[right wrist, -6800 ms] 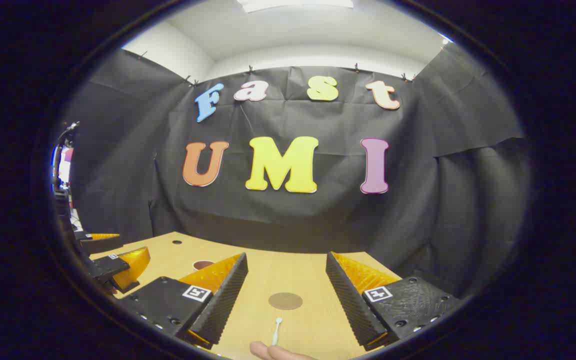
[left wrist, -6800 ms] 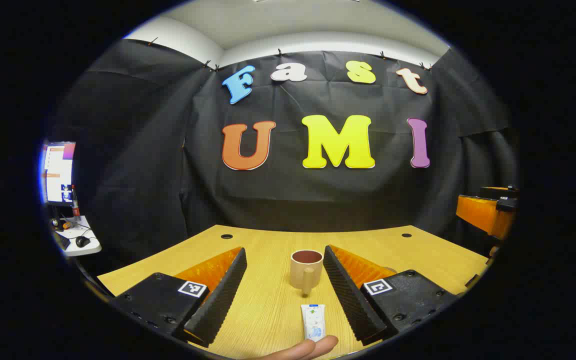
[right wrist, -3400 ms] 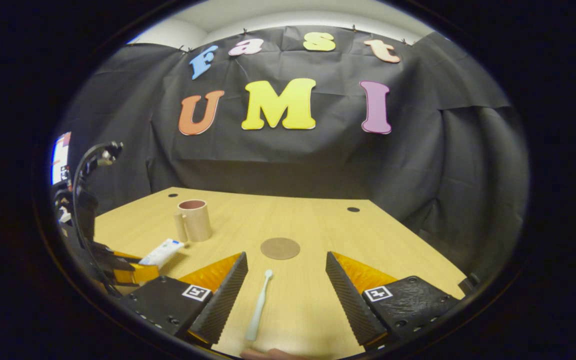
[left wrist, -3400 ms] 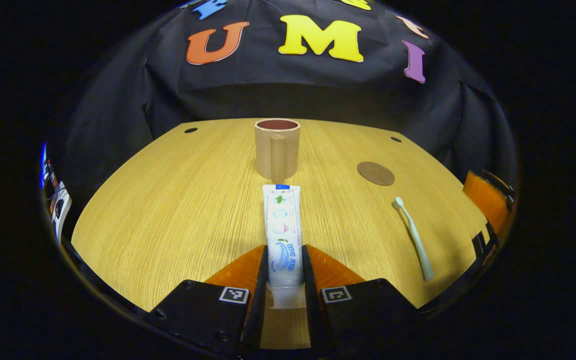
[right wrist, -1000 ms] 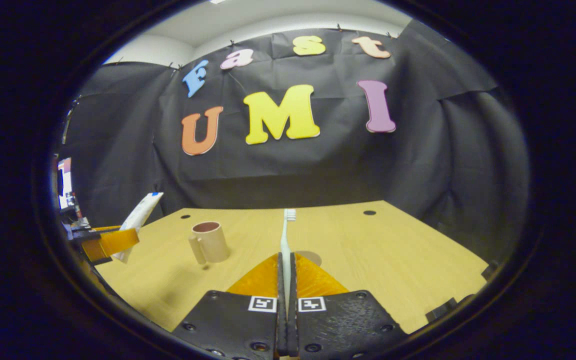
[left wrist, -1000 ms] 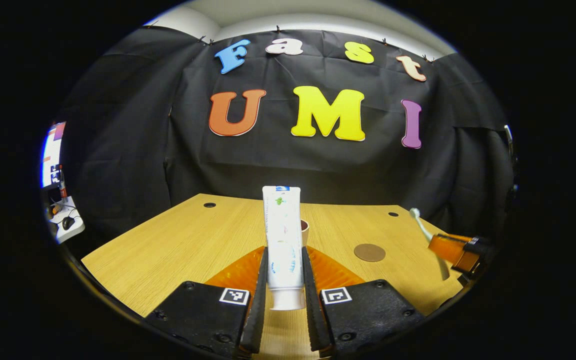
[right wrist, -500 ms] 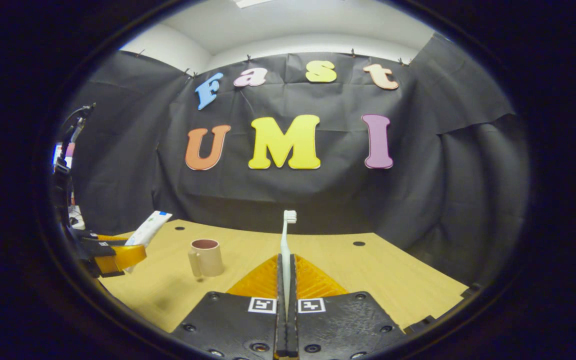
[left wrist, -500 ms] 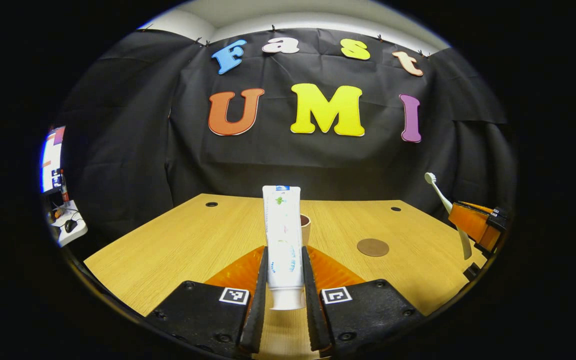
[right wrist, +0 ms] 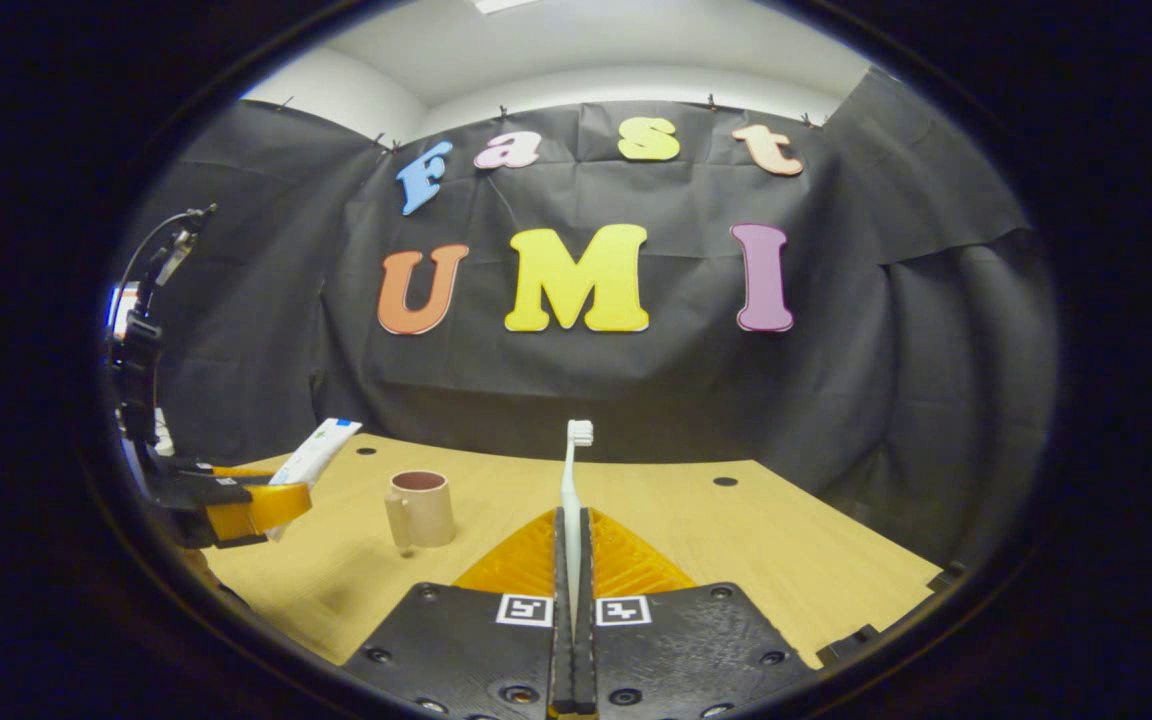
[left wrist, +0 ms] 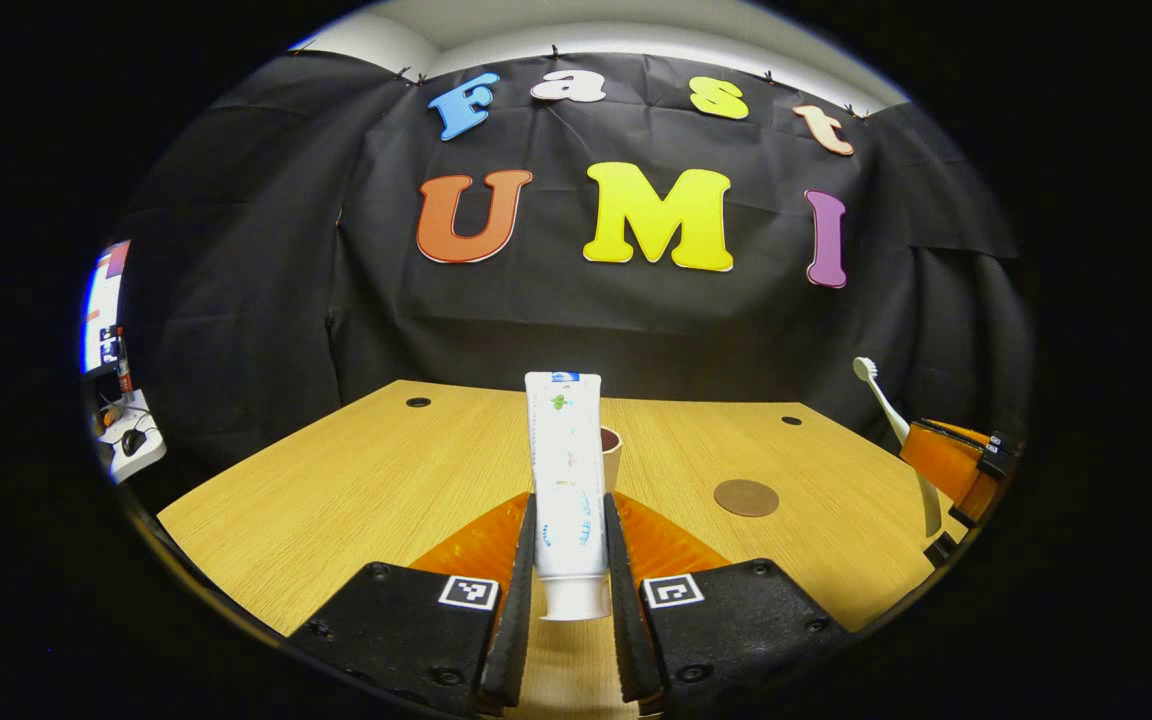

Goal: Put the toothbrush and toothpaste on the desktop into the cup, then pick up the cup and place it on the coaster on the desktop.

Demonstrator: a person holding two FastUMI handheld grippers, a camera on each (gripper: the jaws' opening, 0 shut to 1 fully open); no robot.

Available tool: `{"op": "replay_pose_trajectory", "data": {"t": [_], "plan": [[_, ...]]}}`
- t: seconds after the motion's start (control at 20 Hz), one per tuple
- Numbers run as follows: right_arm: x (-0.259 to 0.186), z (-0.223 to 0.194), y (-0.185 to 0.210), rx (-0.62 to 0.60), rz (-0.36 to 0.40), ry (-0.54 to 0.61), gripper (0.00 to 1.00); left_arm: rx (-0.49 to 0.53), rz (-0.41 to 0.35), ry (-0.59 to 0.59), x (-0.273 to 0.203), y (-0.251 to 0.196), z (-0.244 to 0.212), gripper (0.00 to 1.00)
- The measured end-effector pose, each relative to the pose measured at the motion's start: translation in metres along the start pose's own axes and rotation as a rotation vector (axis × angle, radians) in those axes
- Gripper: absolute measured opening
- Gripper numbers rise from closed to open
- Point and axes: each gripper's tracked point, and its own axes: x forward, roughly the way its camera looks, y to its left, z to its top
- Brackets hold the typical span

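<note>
Left gripper view: toothpaste [left wrist: 566, 470], clamped by left hand-held gripper [left wrist: 568, 545], hides most of cup [left wrist: 611, 458].

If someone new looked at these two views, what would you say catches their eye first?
Probably the toothpaste, standing up between the closed fingers of the left gripper and hiding most of the cup behind it in the left gripper view. Next, the toothbrush, pinched in the right gripper with its bristle head up. The cup stands empty on the wooden desktop, and the brown coaster lies bare.
</note>
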Motion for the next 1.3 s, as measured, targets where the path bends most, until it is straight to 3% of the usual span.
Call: {"op": "replay_pose_trajectory", "data": {"t": [0.2,0.45,0.75,0.85,1.0,1.3], "plan": [[0.001,-0.01,0.005,0.024,0.021,0.03,0.01,0.047,0.037,-0.037,0.038,0.011,0.028,0.38],[0.004,-0.01,-0.013,0.048,-0.01,0.03,0.01,-0.014,-0.001,-0.033,0.096,0.003,0.057,0.38],[0.005,-0.013,-0.034,0.09,-0.022,0.032,0.01,0.024,-0.028,-0.103,0.158,-0.008,0.075,0.38],[0.006,-0.015,-0.04,0.094,-0.033,0.037,0.01,-0.011,-0.066,-0.104,0.165,-0.017,0.072,0.38],[0.007,-0.02,-0.042,0.101,-0.032,0.051,0.01,-0.041,-0.061,-0.103,0.169,-0.016,0.068,0.39],[0.007,-0.024,-0.039,0.092,-0.024,0.059,0.01,-0.024,-0.077,-0.081,0.176,-0.02,0.061,0.41]]}}
